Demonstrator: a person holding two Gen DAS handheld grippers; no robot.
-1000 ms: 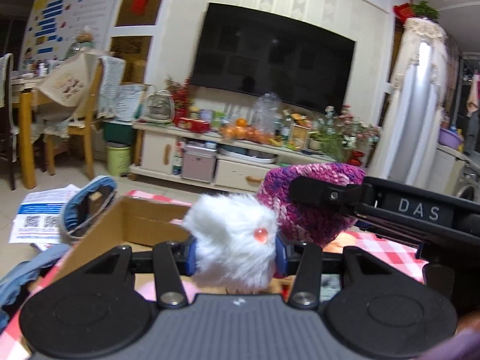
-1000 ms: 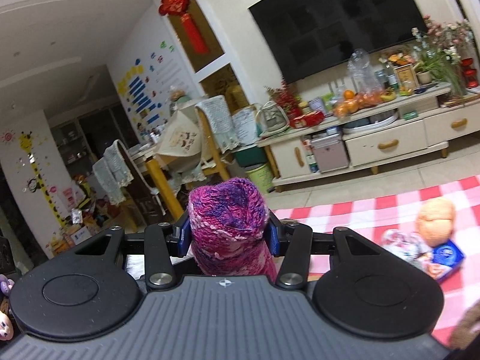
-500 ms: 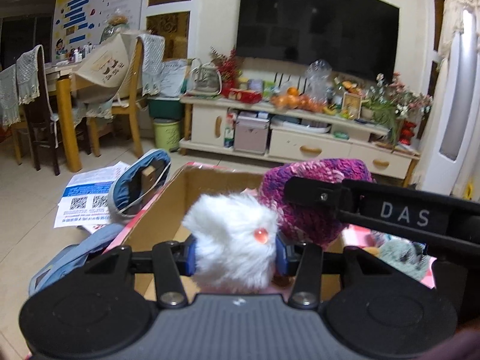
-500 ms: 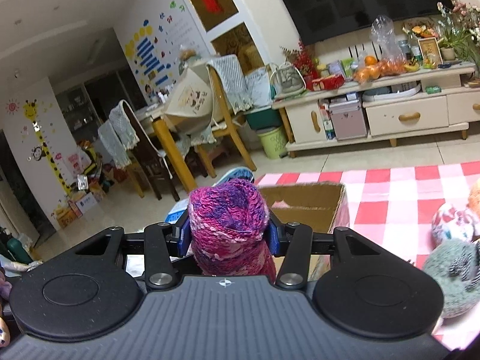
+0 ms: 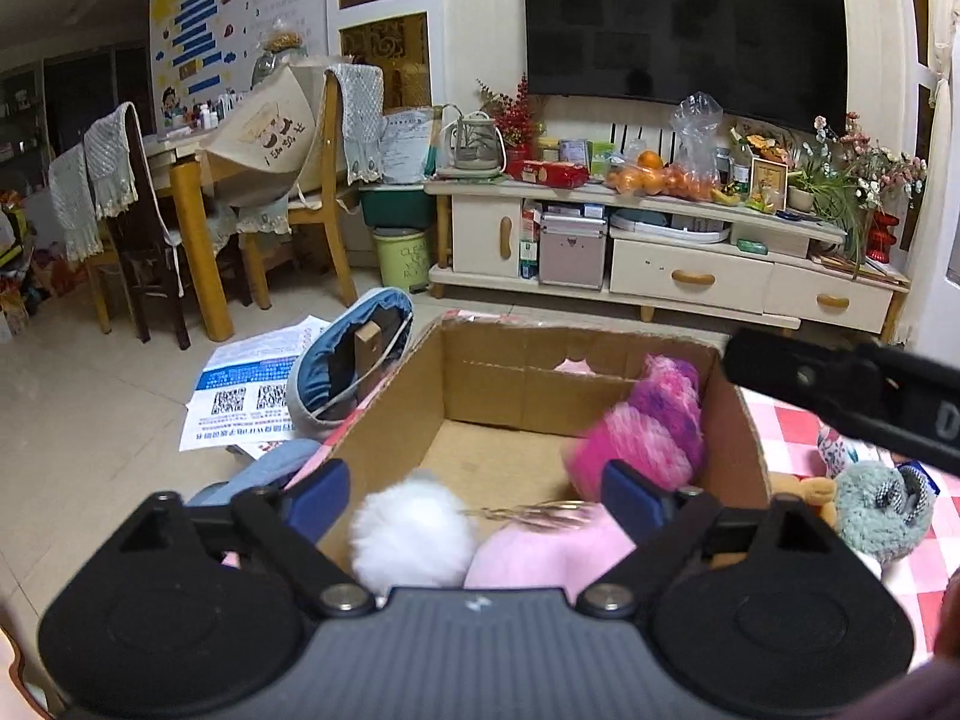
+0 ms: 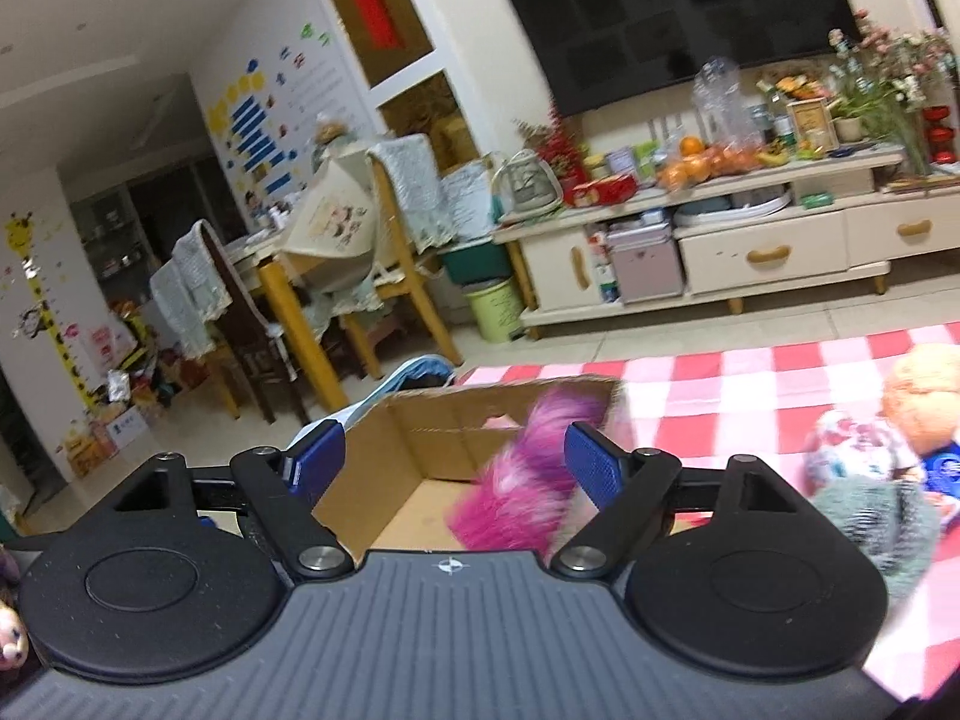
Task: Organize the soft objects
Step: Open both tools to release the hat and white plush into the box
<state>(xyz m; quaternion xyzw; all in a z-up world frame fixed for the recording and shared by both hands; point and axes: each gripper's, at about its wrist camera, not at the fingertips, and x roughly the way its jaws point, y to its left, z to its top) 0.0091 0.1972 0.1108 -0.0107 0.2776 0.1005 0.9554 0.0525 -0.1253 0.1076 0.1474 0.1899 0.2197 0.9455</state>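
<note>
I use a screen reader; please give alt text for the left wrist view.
The left gripper is opening above a cardboard box, with a white pompom loose between its jaws. A pink-purple knit toy is in the box.

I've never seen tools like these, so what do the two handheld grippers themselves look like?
Each is matt black plastic: a ribbed grey-black body with a small white emblem, two round discs at the sides, and jointed black link arms with silver bolts. The left gripper and right gripper both carry blue textured pads. One black finger bears white lettering.

Both cameras sit on the claws, close above the cardboard box [image 5: 576, 396], facing the TV [image 6: 672, 18].
</note>
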